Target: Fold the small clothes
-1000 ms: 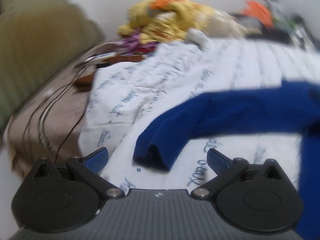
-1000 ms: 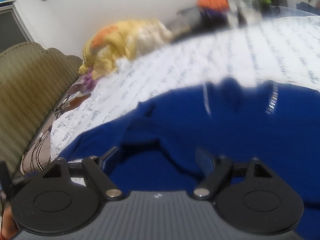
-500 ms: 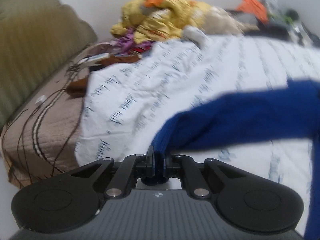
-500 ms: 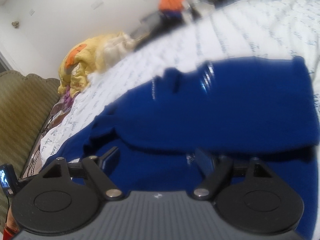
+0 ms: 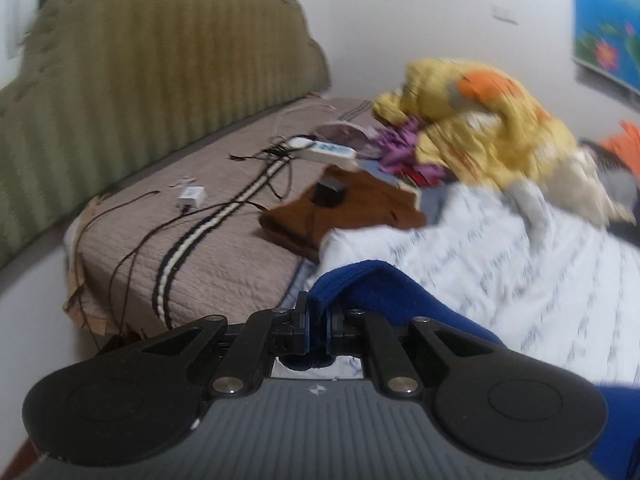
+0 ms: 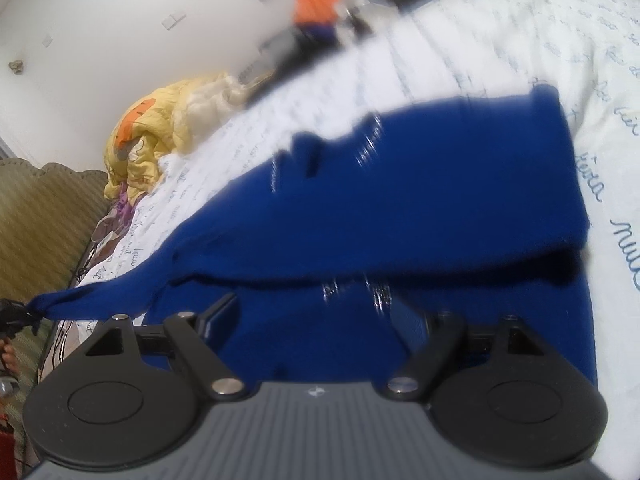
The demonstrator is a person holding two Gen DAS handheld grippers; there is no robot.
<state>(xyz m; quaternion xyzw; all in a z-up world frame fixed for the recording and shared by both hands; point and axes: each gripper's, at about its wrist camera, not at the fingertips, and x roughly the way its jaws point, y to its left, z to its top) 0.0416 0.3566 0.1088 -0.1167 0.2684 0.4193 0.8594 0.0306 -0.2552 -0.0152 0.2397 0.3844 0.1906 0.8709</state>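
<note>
Your left hand-held gripper (image 5: 317,330) has its jaws pressed together on the cuff of the blue sweater's sleeve (image 5: 344,280). The cuff stands up out of the jaws, and the sleeve runs from it back and to the right, toward the sweater's body.

Take the blue sweater (image 6: 420,200) as the landmark. It lies on the bed, on the white bedsheet with blue script (image 6: 500,40). Its body is spread across the sheet, and one layer appears already folded over the lower part. In the right wrist view the held sleeve stretches out from the body's left side to a point at the frame's left edge, where your left hand-held gripper pinches it. The sleeve's long axis therefore runs roughly sideways, away from the body.

Your right hand-held gripper (image 6: 320,324) has its jaws spread wide, directly over the near part of the sweater body. Nothing is between its pads. It is the nearer of the two to the body; the left is nearer the sleeve end.

The coming move probably carries the sleeve inward across the body, along that same axis. Keep the pinch firm, since knit fabric is likely to slip.

No container is in view. Beyond the sweater, toward the striped headboard (image 5: 160,80), lie a yellow bundle of cloth (image 5: 480,120), a folded brown garment (image 5: 348,208) and loose cables (image 5: 240,200) on the brown quilt (image 5: 224,256).
</note>
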